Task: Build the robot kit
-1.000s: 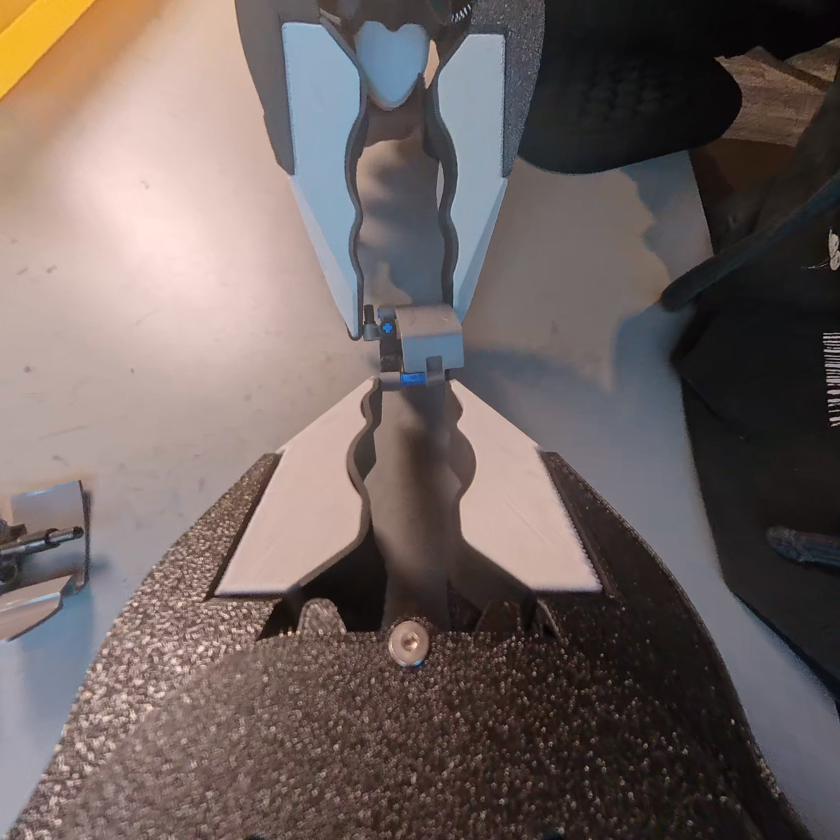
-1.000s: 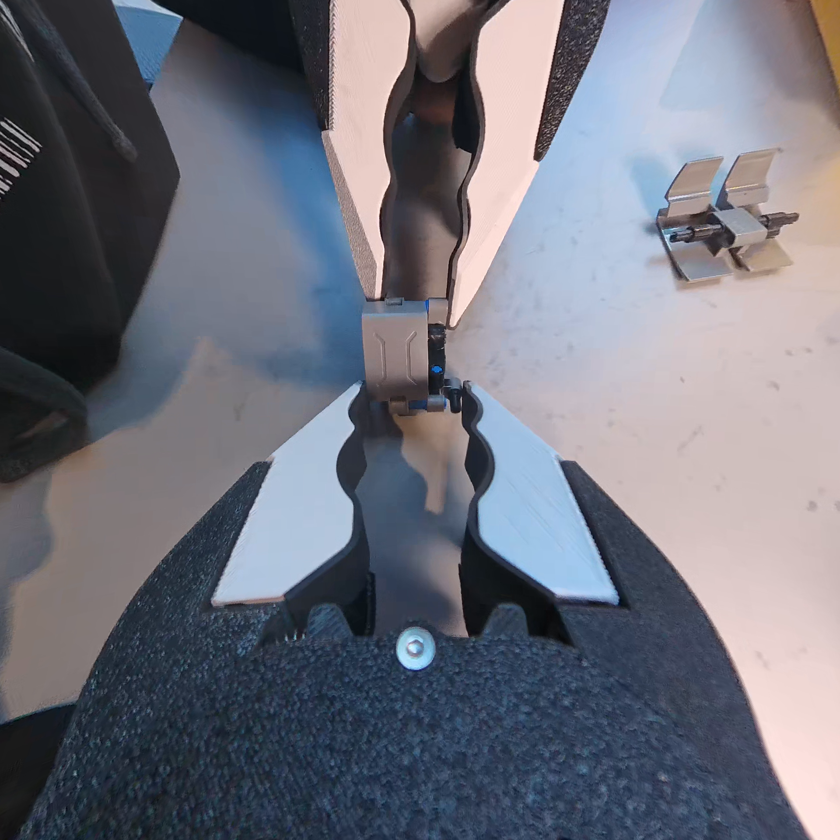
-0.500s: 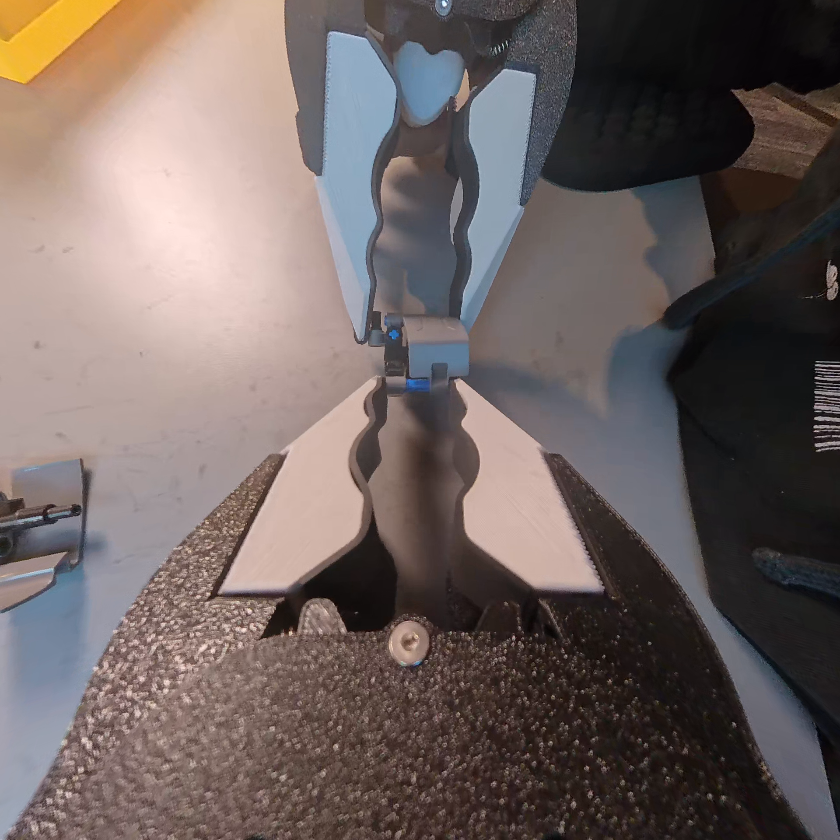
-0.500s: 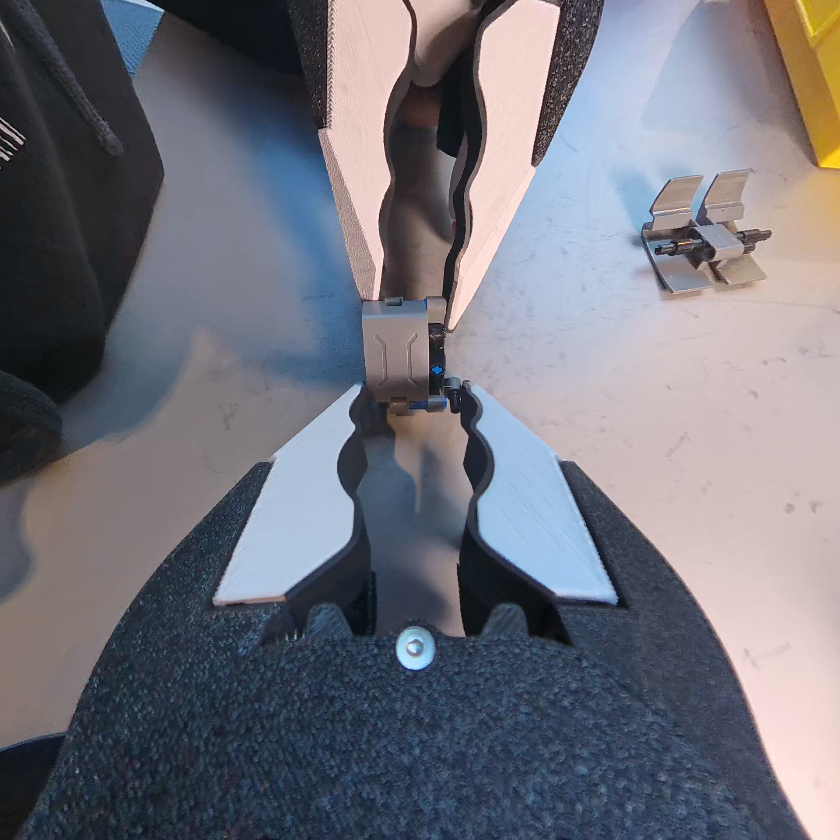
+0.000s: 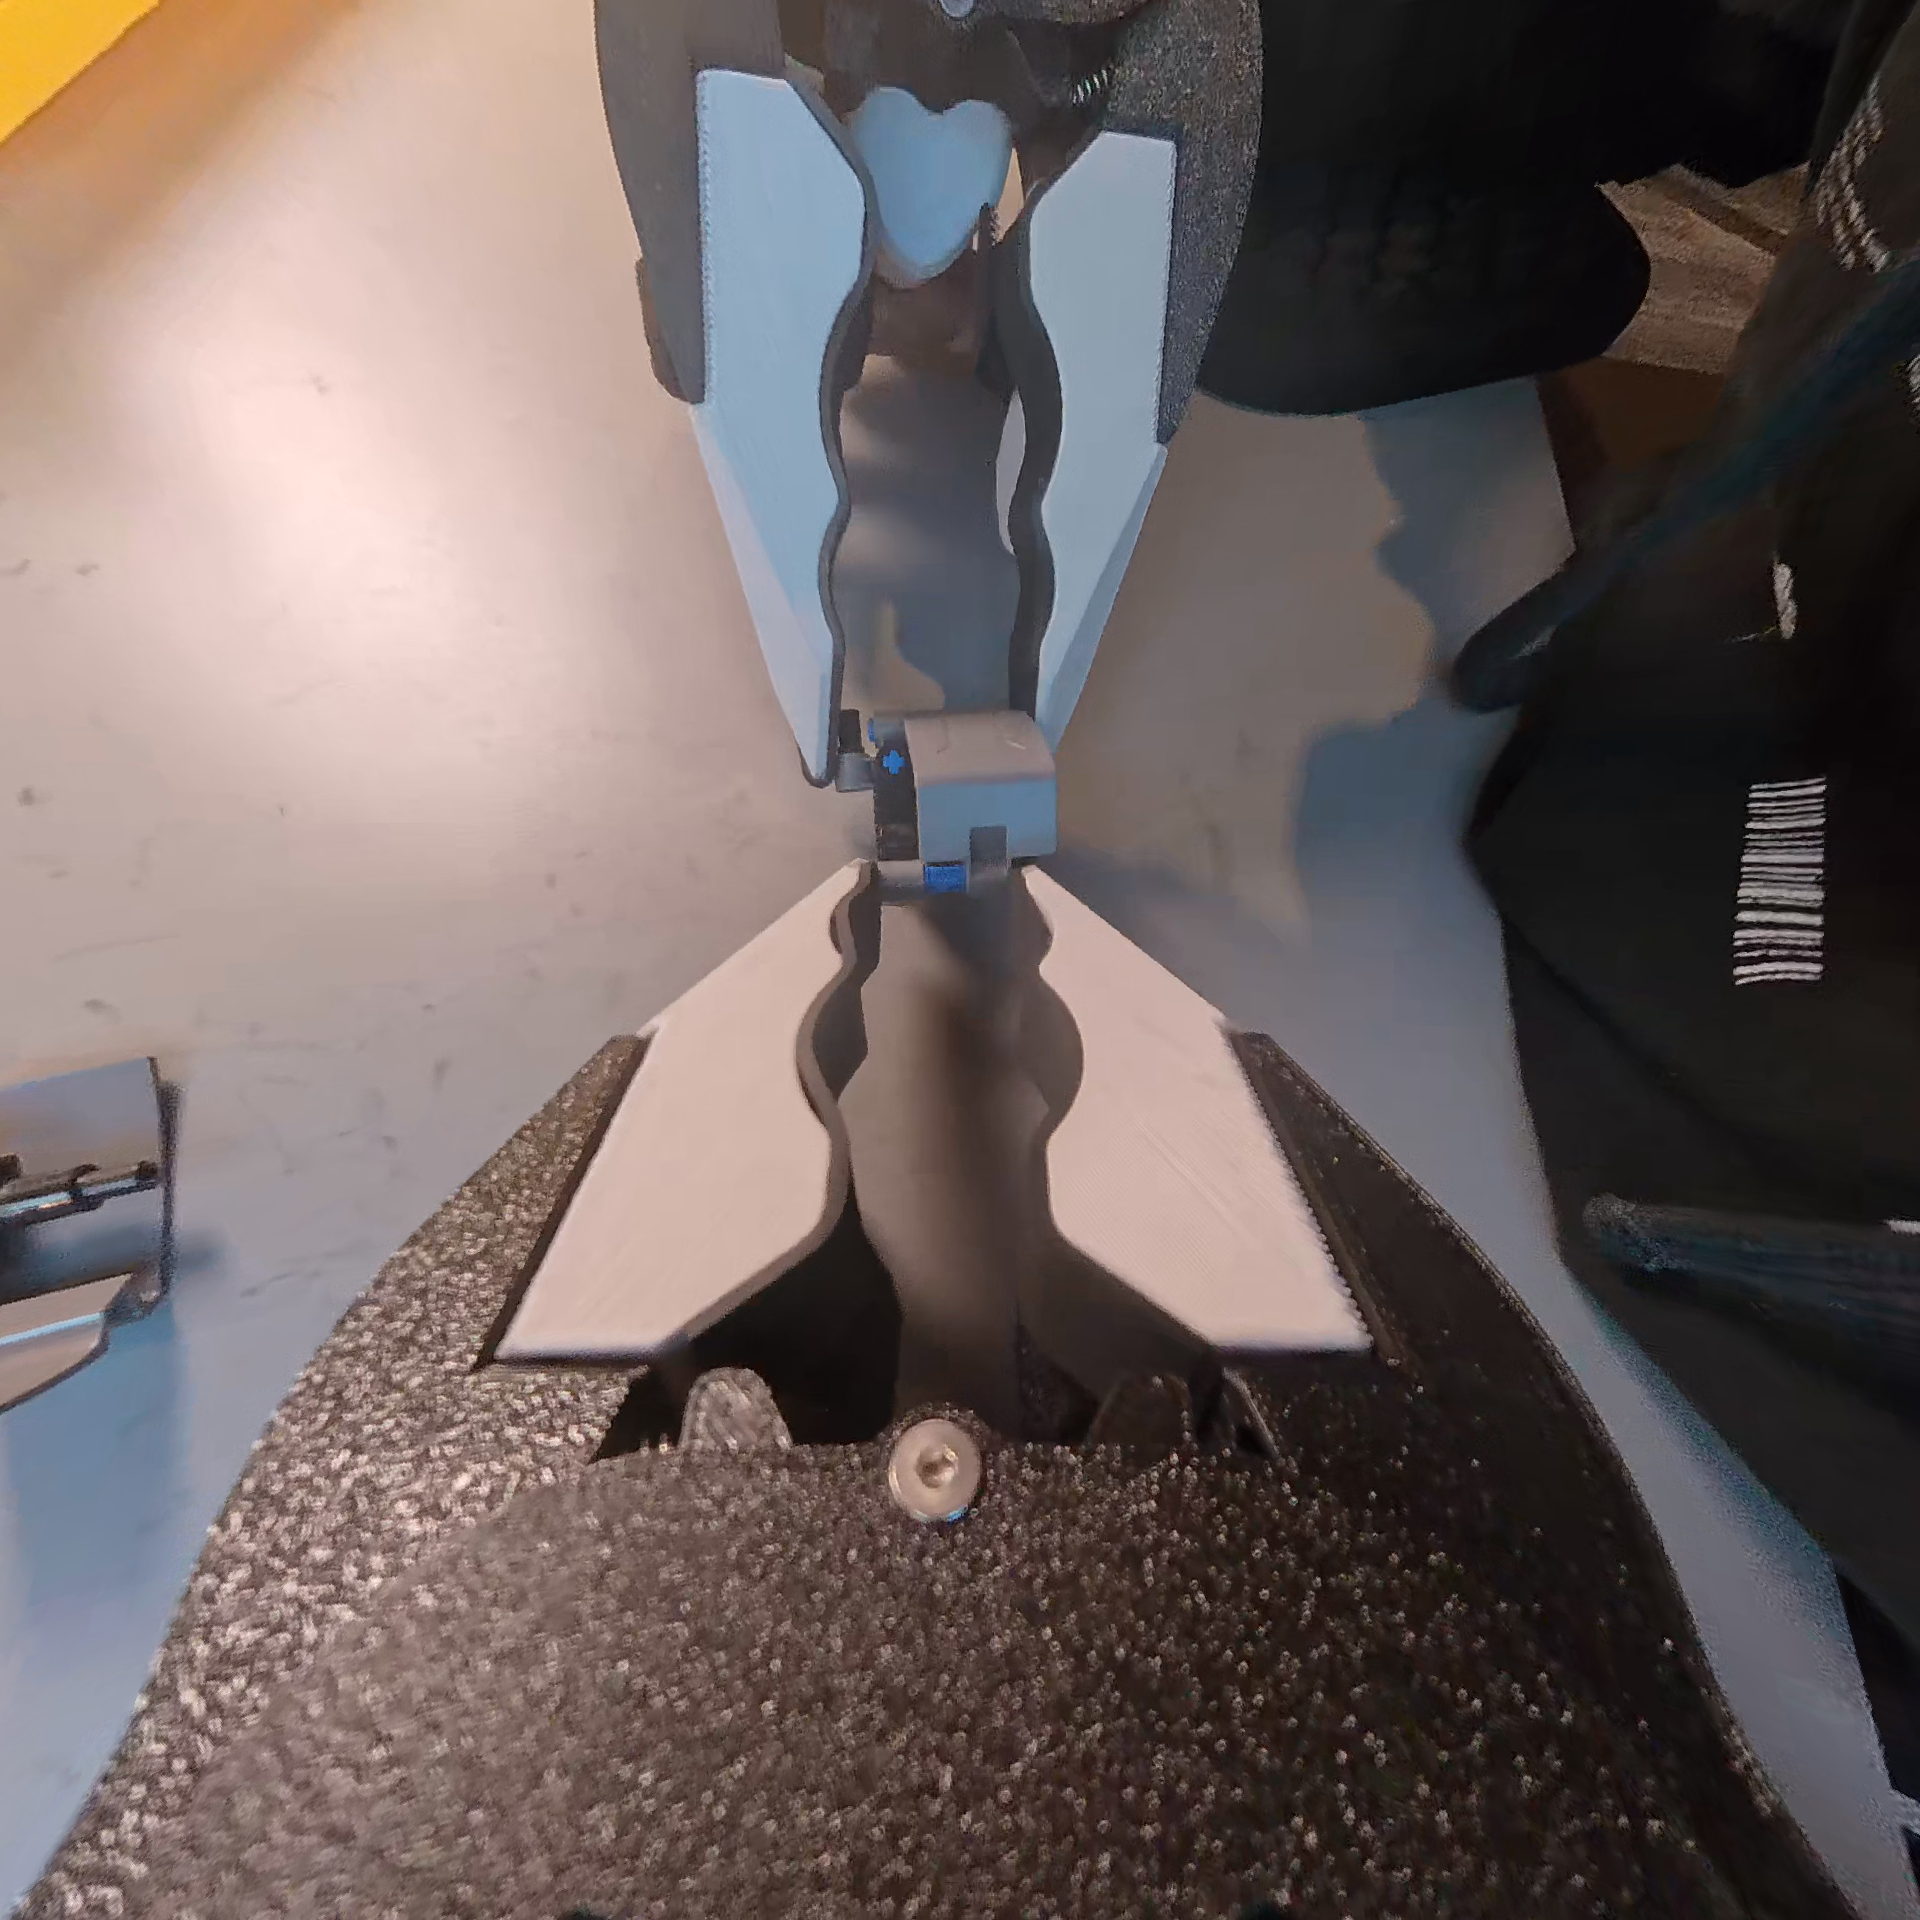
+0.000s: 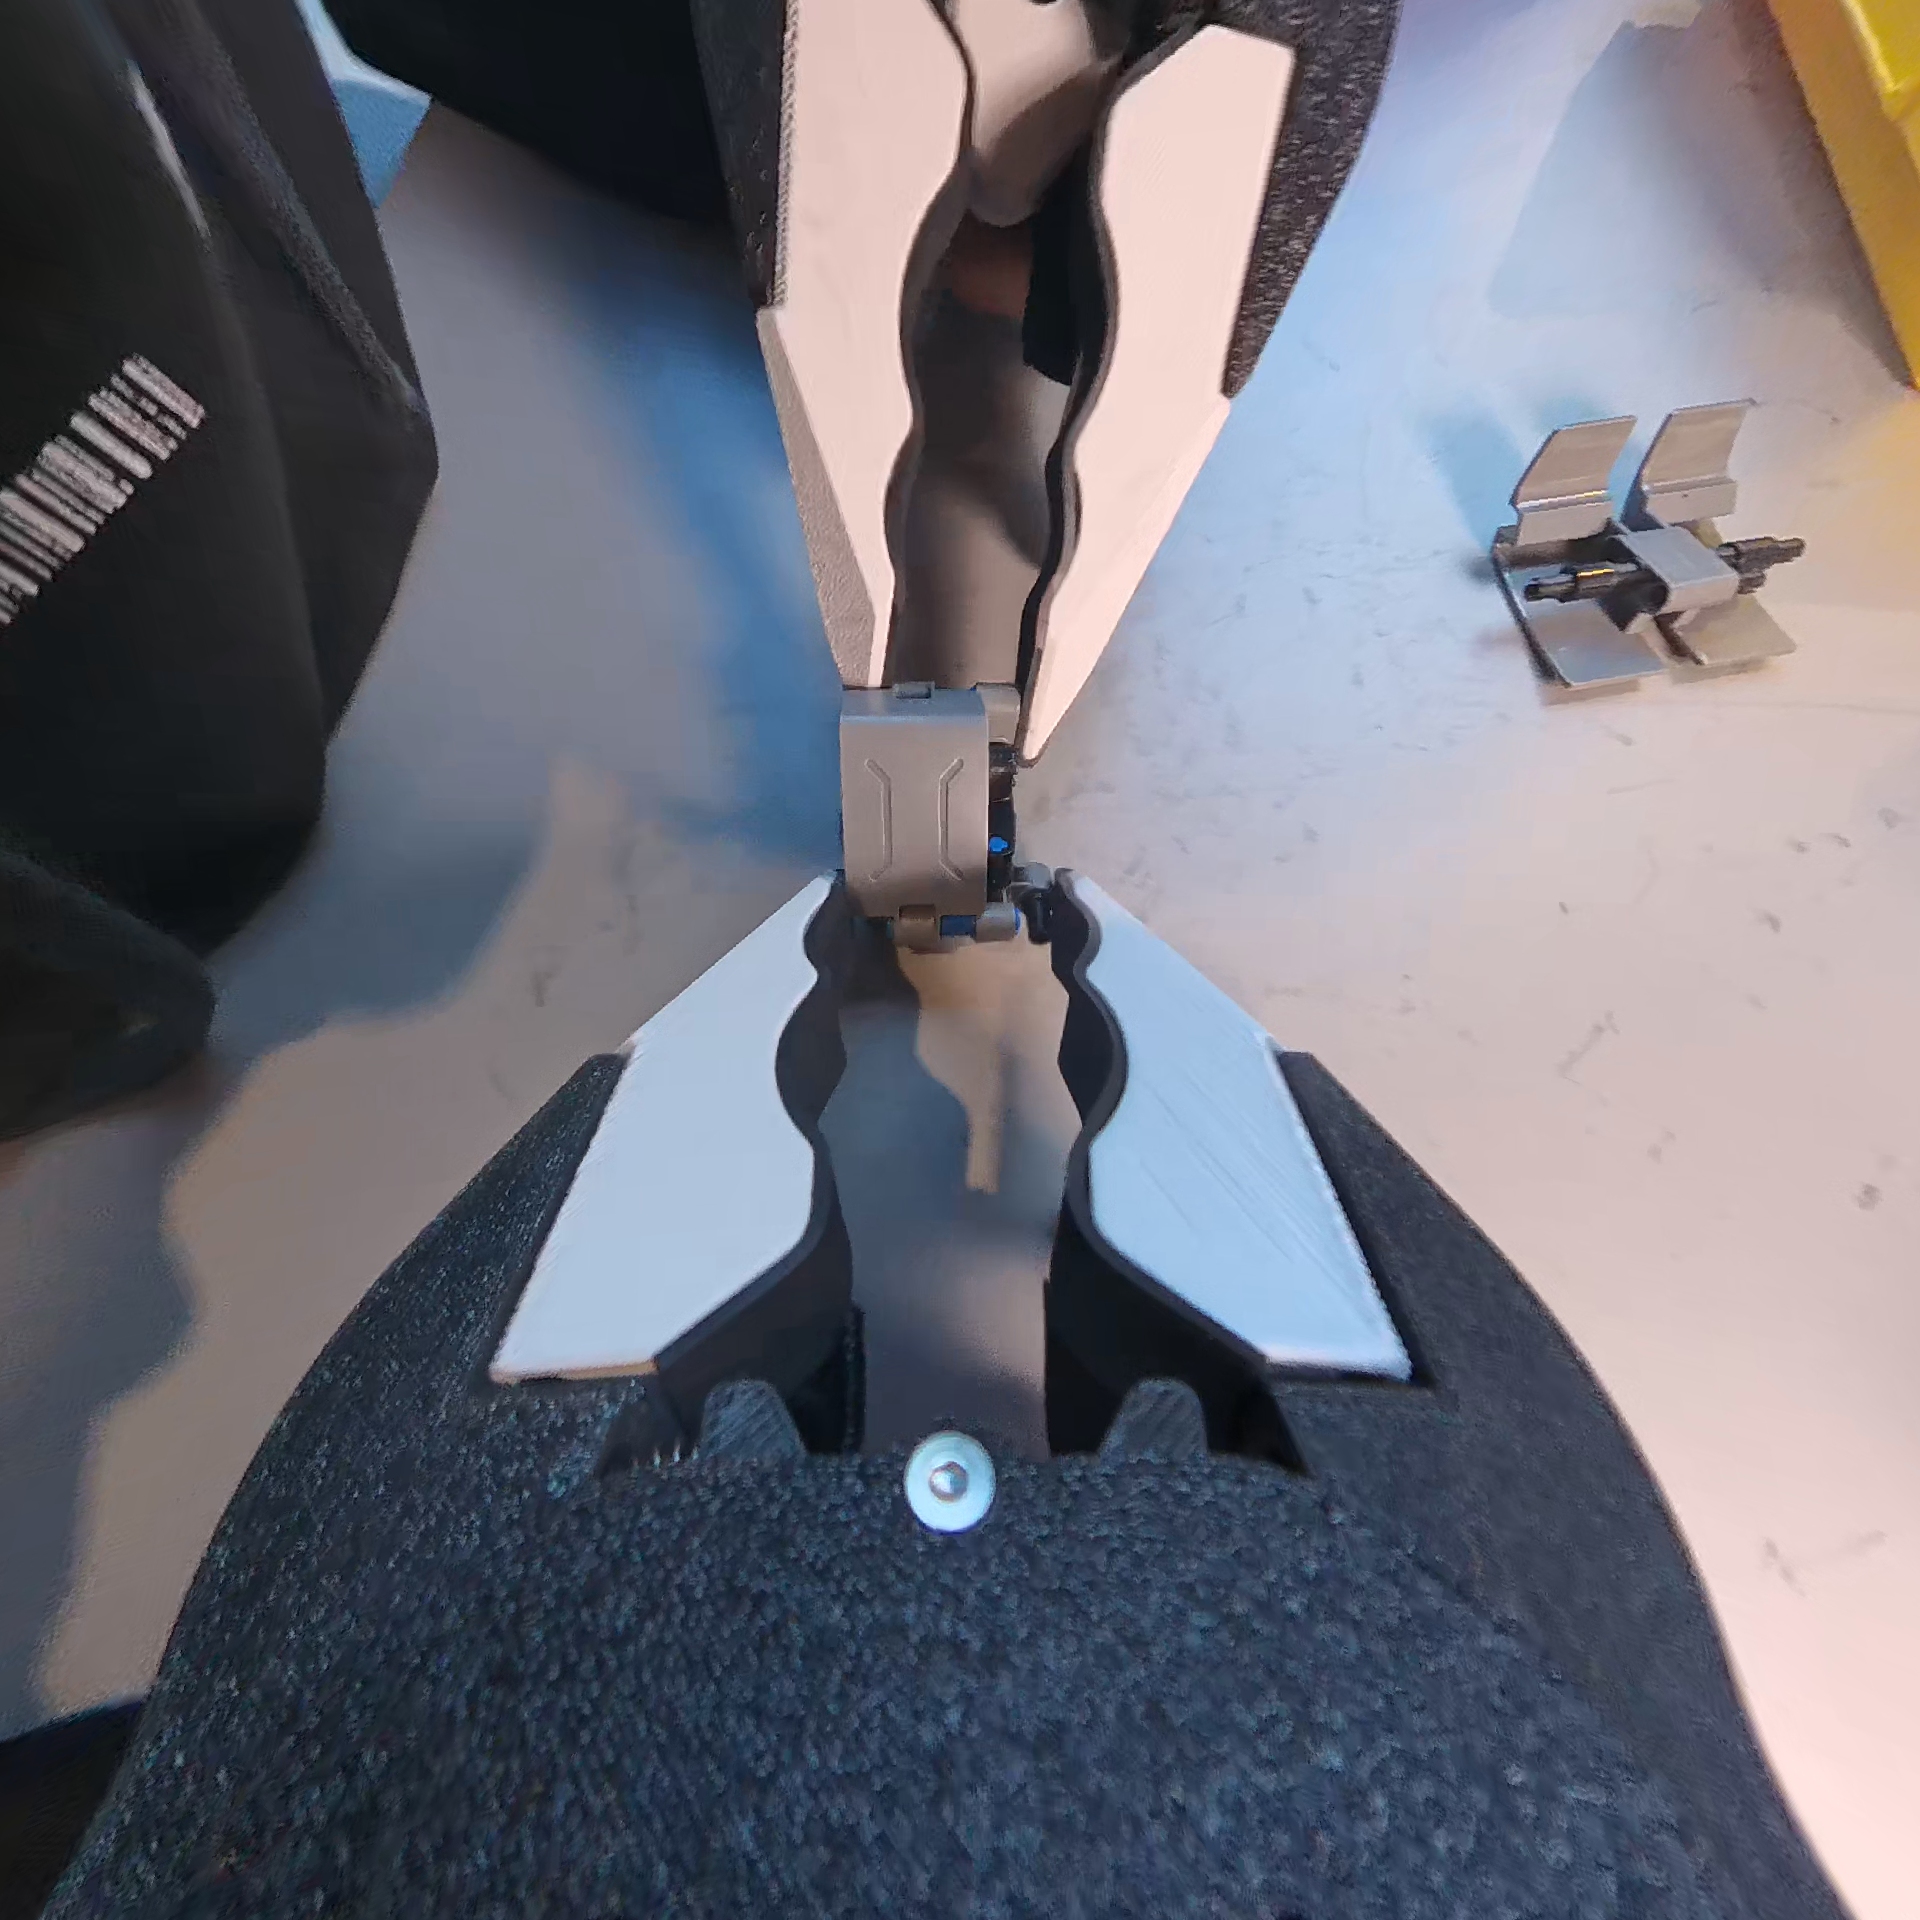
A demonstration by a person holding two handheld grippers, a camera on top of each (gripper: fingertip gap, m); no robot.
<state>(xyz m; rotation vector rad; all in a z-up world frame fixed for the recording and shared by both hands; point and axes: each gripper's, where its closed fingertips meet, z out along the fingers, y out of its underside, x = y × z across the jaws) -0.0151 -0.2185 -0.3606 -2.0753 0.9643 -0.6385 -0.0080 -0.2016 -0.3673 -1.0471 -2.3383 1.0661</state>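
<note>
Above the table [image 5: 364, 623], both grippers' fingers [image 5: 727, 1091] pinching one grey clip [image 5: 971, 795].

grippers: two, left gripper [image 5: 945, 878] and right gripper [image 6: 940, 899]
grey clip block [image 6: 914, 805]: one
metal clip assembly [image 6: 1642, 551]: one
yellow bin [image 6: 1860, 156]: one
</note>
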